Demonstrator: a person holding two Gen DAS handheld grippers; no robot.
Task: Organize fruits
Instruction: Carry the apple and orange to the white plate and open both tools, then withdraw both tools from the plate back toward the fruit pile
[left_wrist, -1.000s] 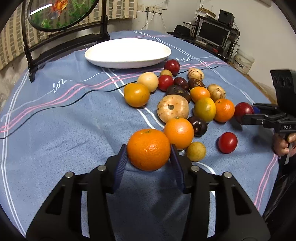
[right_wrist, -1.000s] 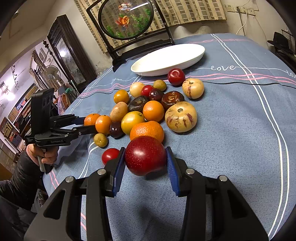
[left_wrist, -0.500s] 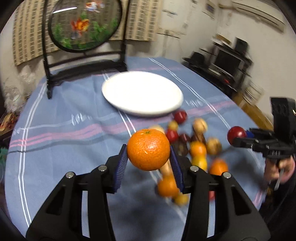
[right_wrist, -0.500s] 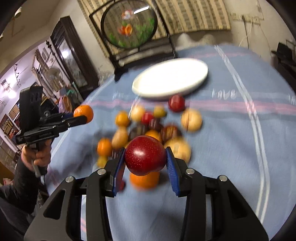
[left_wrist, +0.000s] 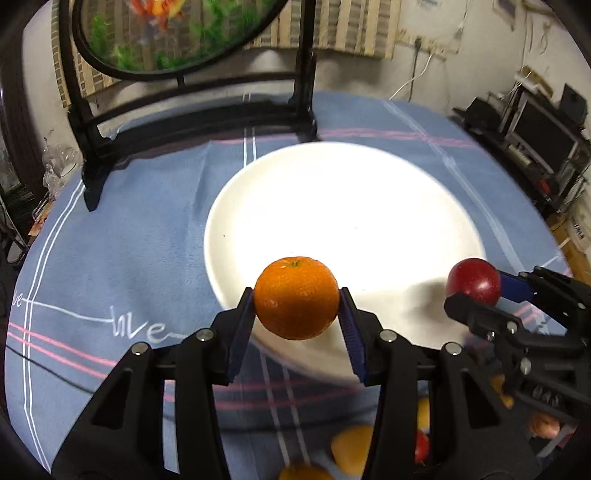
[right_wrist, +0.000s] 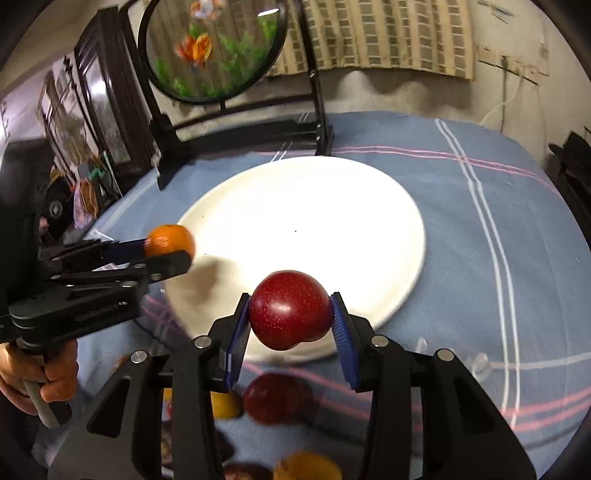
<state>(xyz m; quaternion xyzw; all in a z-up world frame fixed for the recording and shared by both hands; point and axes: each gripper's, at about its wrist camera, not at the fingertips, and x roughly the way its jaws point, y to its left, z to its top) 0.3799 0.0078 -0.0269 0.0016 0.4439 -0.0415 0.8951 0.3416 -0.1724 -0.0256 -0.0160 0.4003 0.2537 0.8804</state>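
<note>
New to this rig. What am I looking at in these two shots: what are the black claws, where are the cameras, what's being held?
No robot arm: a person holds two handheld grippers, each with a fisheye camera looking along its fingers. The left gripper is clamped on an orange; the right gripper is clamped on a red fruit. Each view also shows the other gripper at its edge. Both hover over the near rim of an empty white plate on a blue striped tablecloth. More fruit lies blurred below.

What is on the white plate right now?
Nothing visible rests on the plate. The held orange and red fruit cover parts of its near rim, so those patches are unseen.
</note>
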